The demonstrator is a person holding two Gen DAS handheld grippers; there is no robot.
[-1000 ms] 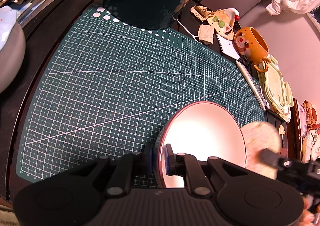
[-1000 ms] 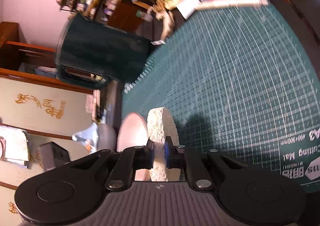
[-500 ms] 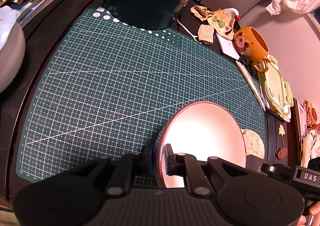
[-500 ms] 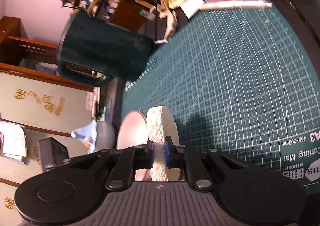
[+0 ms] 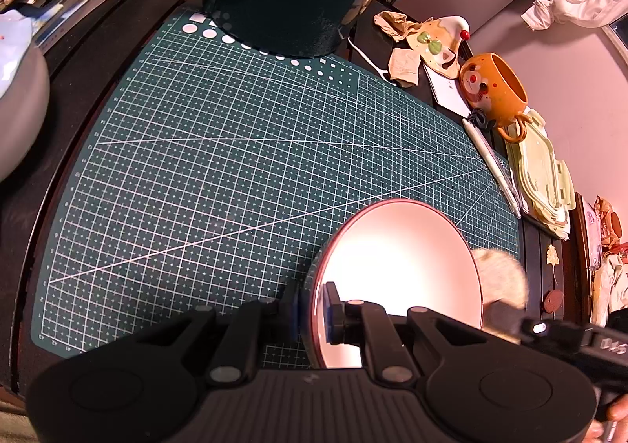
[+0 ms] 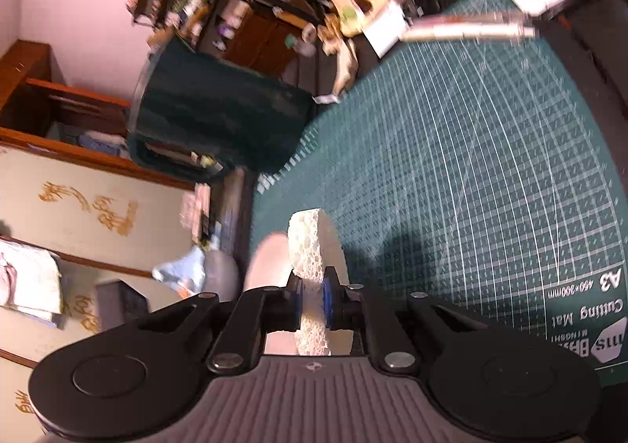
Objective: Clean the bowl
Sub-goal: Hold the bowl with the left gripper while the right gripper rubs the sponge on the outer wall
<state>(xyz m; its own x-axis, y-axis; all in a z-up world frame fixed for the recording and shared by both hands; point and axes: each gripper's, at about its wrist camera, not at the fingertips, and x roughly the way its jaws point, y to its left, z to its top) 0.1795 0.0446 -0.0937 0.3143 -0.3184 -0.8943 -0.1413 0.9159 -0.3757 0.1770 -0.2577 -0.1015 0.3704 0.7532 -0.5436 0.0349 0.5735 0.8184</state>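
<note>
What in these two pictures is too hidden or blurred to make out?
- Left wrist view: the bowl's near rim is covered by the left gripper clamped on it.
- Left wrist view: the sponge is blurred, so whether it touches the bowl is unclear; the right gripper is cut off by the picture's edge.
- Right wrist view: the bowl is a blurred sliver behind the sponge; shelf items are too blurred to identify.

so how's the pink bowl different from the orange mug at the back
The pink bowl is plain, wide and shallow; the orange mug is deeper, with a painted face and a handle. The bowl's rim is clamped in the left tool; the mug sits untouched beyond the cutting mat. Both look empty.
</note>
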